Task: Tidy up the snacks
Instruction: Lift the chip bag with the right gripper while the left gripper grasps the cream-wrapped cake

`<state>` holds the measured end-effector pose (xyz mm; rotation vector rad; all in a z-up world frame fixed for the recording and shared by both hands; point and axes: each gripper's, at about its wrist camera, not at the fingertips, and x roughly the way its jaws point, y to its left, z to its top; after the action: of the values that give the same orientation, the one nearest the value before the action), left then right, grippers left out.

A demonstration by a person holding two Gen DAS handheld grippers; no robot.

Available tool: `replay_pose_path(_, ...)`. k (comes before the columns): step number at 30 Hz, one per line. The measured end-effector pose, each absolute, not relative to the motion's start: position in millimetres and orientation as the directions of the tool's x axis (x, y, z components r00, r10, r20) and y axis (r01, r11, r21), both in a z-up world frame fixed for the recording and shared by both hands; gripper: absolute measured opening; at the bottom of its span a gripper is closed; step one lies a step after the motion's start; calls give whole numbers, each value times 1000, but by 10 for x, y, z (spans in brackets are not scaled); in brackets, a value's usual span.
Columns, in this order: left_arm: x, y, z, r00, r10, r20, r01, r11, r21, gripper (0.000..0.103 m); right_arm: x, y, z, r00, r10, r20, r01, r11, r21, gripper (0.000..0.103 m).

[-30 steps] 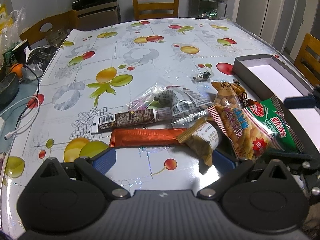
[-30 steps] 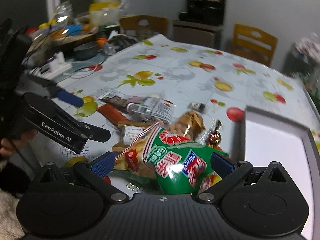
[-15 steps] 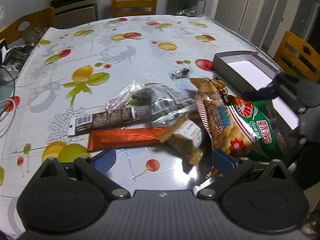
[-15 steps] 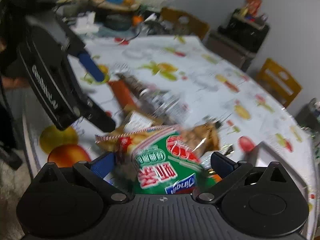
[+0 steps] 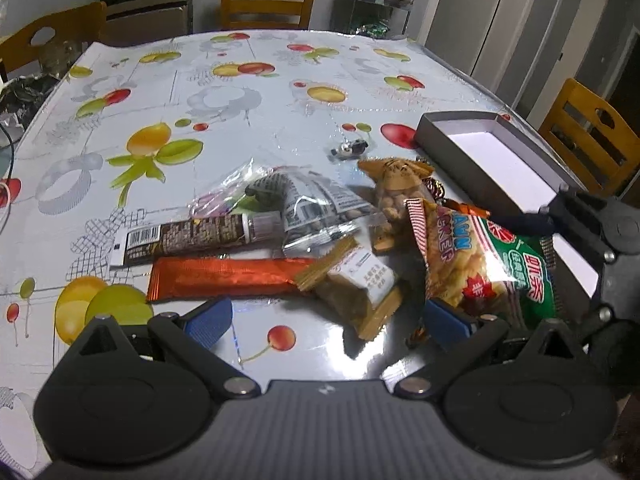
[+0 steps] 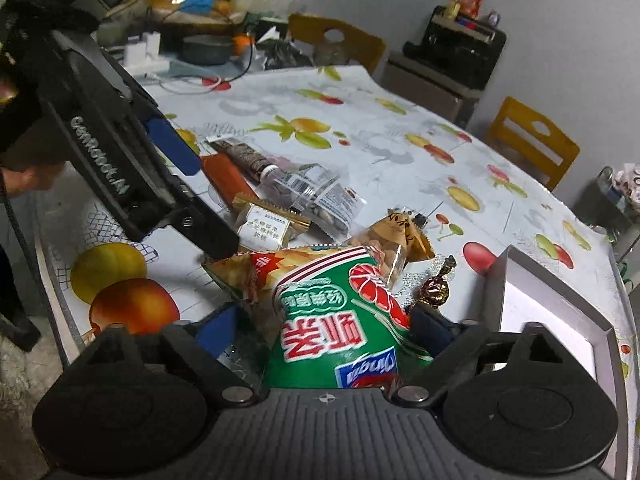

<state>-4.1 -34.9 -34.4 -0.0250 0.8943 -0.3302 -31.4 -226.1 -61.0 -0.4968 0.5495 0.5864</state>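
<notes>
Right gripper (image 6: 322, 330) is closing its jaws around the green crinkled shrimp-chip bag (image 6: 344, 328), pads not yet squeezing it; left gripper (image 5: 326, 320) is hanging wide and empty left of that bag. The grey shallow cardboard box (image 5: 440, 130), just right of the bag, is sitting empty, so the sorting is barely starting. The remaining wrappers are crowding the bag's left side, while open tablecloth (image 5: 240, 92) is lying beyond.

We hold left claw (image 5: 326, 322) tilted downward, jaws wide apart, nothing between blue pads (image 5: 208, 320). We hold right claw (image 6: 324, 330) angled downward, jaws closing, green snack bag (image 6: 340, 320) between them, pads not yet pressing.
</notes>
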Motion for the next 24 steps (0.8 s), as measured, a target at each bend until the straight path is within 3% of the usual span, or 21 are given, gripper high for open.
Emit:
replay_pose_path(6,-83,-433,-267,633,-283,-721,257,955,-150,103,-331,-2468,-549,707,419,-570,-605,776,-181,73)
replay_pose_path(10,-106,-421,-182,659,-307,-687,249,951,-186,103,-349,-2682,-452,704,459,-543,-584,809,-73,71)
replay_pose_path(14,-141,-391,-62,718,-252,-649,204,967,-151,102,-388,-2925,-349,718,491,-494,-549,835,32,71)
replay_pose_path(18,-97,-519,-121,693,-252,-676,224,966,-131,102,-363,-3106,-262,729,505,-462,-511,850,124,70)
replay_pose_path(24,-55,-824,-414,667,-192,-720,236,971,-41,100,-439,-3136,-242,728,516,-451,-525,843,118,70)
